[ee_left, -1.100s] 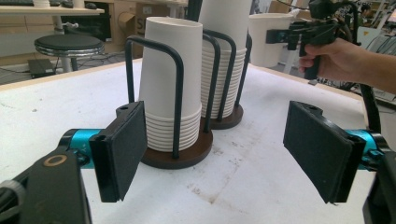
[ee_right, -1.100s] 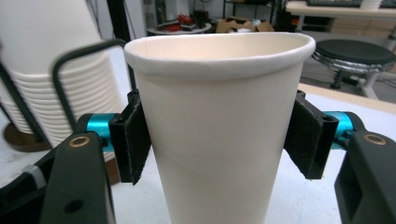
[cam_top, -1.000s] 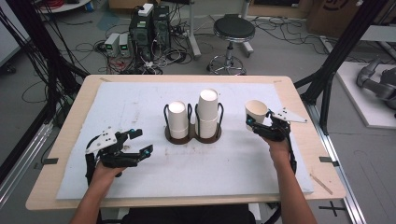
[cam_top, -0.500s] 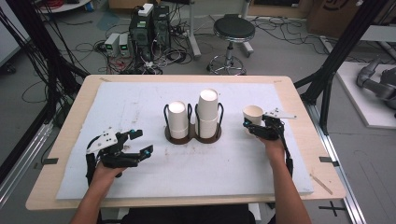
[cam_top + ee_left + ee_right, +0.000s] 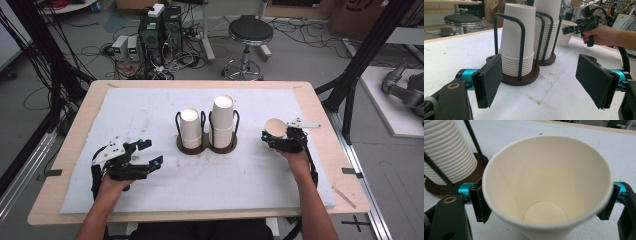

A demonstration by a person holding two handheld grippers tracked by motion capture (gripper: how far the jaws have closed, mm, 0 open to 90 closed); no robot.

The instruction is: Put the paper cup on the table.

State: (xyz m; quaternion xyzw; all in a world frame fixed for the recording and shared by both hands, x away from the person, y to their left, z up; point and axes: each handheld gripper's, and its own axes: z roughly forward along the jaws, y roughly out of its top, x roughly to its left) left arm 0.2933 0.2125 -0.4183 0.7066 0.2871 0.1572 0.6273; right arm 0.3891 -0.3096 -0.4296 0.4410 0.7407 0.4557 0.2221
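Setting paper cup (image 5: 275, 128) upright near table's (image 5: 70, 197) right edge, right of cup holder (image 5: 207, 145). Right gripper (image 5: 272, 141) jaws just opening around cup, releasing it. Left gripper (image 5: 147, 154) jaws apart, empty, idle near left edge.

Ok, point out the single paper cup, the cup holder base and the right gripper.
single paper cup (image 5: 275, 127), high view, inner wall below the rim
cup holder base (image 5: 524, 78), left gripper view, brown front edge
right gripper (image 5: 274, 140), high view, between fingertips

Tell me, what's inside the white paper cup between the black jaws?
Nothing: the white paper cup between the right gripper jaws is empty. Its round flat bottom and side seam show in the right gripper view. What lies under the cup is covered.
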